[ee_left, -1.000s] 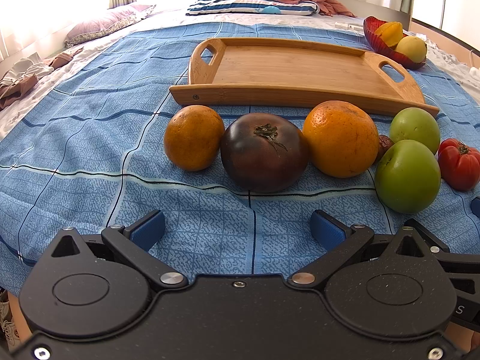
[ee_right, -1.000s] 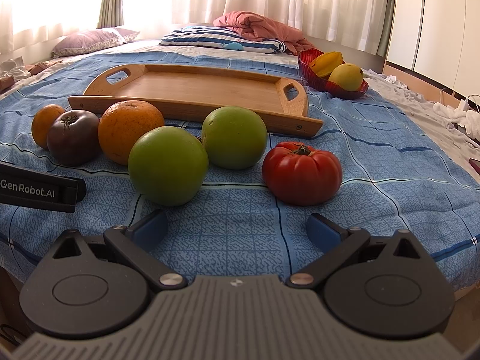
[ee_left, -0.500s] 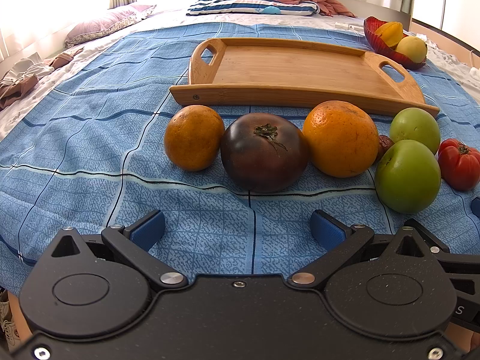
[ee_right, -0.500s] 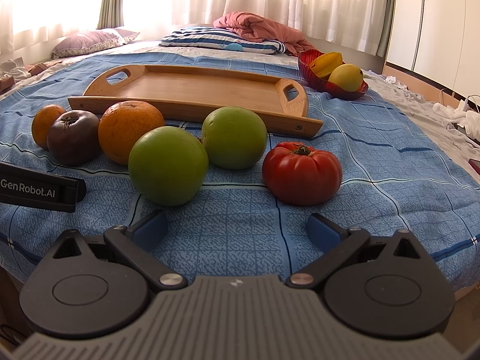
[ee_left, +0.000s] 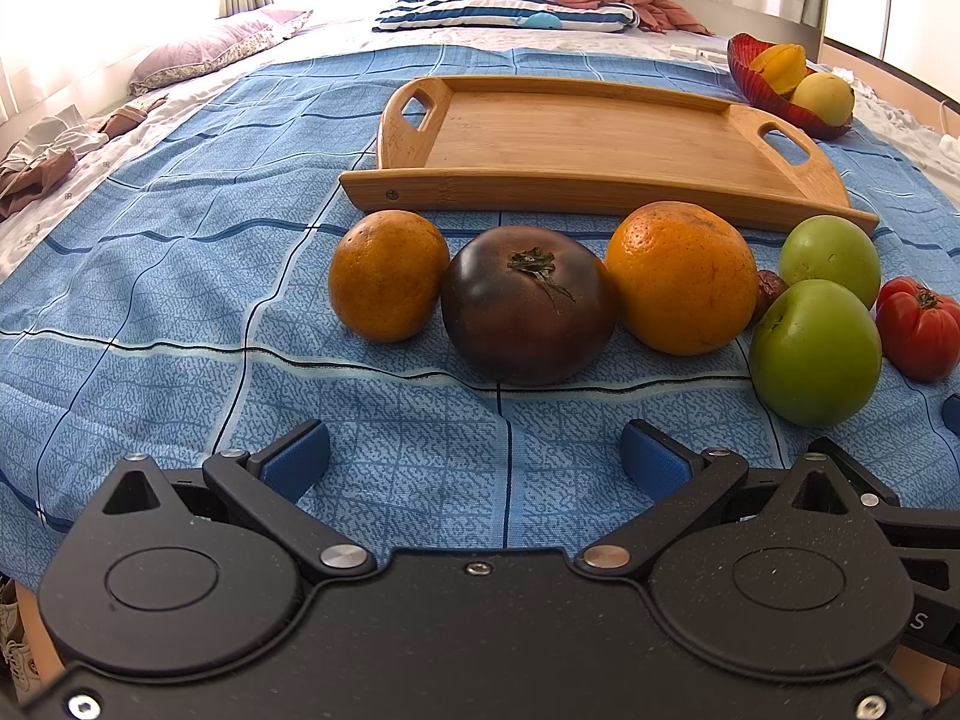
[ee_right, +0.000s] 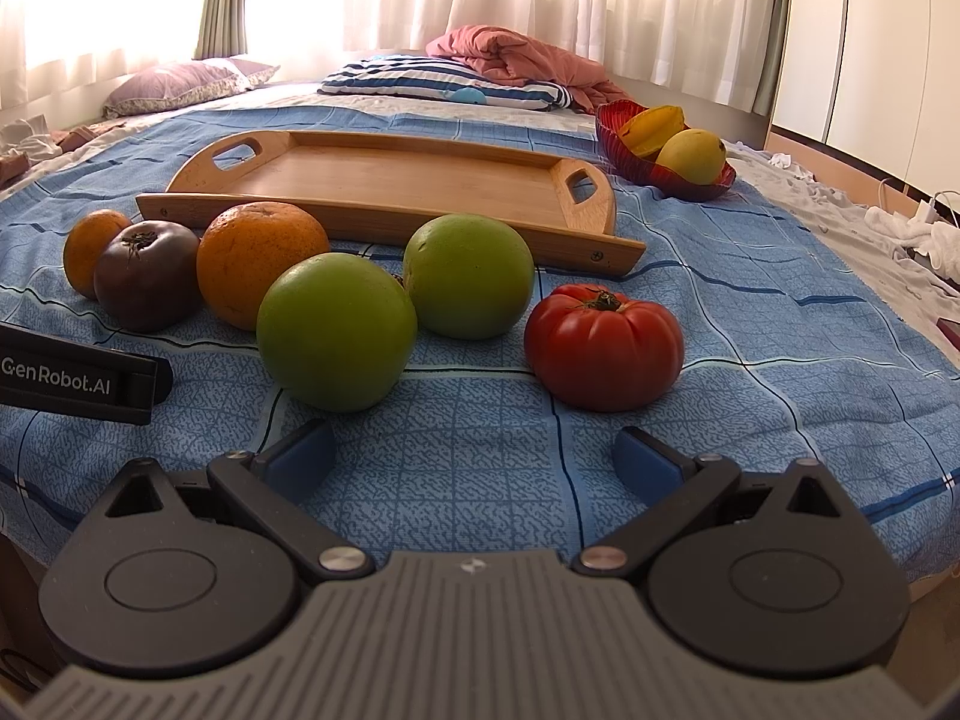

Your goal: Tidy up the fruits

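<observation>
A row of fruit lies on the blue bedspread in front of a wooden tray (ee_left: 588, 138) (ee_right: 390, 180). In the left wrist view: a small orange (ee_left: 387, 275), a dark tomato (ee_left: 528, 303), a large orange (ee_left: 681, 276), two green fruits (ee_left: 813, 351) (ee_left: 831, 252) and a red tomato (ee_left: 918, 327). My left gripper (ee_left: 474, 459) is open and empty, just short of the dark tomato. My right gripper (ee_right: 474, 459) is open and empty, in front of the near green fruit (ee_right: 336, 330) and the red tomato (ee_right: 603, 345).
A red bowl (ee_right: 624, 147) with yellow fruit stands behind the tray's right end. Pillows (ee_right: 444, 81) and a pink blanket (ee_right: 516, 57) lie at the far end of the bed. The left gripper's body (ee_right: 78, 381) shows at the right view's left edge.
</observation>
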A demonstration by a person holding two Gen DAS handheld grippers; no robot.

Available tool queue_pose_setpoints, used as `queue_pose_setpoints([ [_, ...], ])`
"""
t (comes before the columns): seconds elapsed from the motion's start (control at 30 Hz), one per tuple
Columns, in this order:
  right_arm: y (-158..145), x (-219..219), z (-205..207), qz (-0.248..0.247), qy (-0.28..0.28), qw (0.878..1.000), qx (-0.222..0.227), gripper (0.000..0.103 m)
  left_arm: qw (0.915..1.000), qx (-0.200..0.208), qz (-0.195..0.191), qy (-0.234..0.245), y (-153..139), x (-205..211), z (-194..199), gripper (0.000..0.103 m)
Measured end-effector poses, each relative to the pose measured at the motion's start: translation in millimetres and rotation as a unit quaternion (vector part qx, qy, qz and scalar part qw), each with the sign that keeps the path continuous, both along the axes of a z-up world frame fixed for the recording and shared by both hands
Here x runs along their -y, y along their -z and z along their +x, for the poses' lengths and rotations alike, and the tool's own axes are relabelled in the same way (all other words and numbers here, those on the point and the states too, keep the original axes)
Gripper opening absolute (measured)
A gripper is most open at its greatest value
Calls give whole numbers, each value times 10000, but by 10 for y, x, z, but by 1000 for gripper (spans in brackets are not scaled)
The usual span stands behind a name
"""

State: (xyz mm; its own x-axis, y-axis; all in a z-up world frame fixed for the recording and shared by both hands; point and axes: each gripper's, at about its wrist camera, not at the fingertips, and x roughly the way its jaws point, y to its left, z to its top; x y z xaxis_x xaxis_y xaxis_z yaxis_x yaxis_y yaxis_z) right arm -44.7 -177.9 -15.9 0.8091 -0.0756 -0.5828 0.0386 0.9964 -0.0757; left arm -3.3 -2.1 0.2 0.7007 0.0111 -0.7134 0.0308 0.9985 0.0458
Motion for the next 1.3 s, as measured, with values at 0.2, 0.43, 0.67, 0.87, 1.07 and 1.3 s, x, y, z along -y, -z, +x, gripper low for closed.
queue_pose_setpoints([
  [0.2,-1,2,-2,-1,-1,10000,3,103,10000,1,2,0,0,0,0,103],
  [0.43,-1,8,-5,-3,-1,10000,8,103,10000,3,3,0,0,0,-2,103],
  [0.67,-4,9,21,-3,-38,9999,101,103,10000,10,-51,23,-32,-33,5,103],
  [0.87,3,27,-12,65,-59,9998,151,103,9998,124,-147,96,-22,-94,-10,103],
  [1.07,31,49,1,74,-59,9996,255,103,9987,478,-143,127,57,-132,-78,103],
  [1.3,79,9,-55,-53,-24,9987,516,103,9972,733,-34,141,74,-91,-154,103],
])
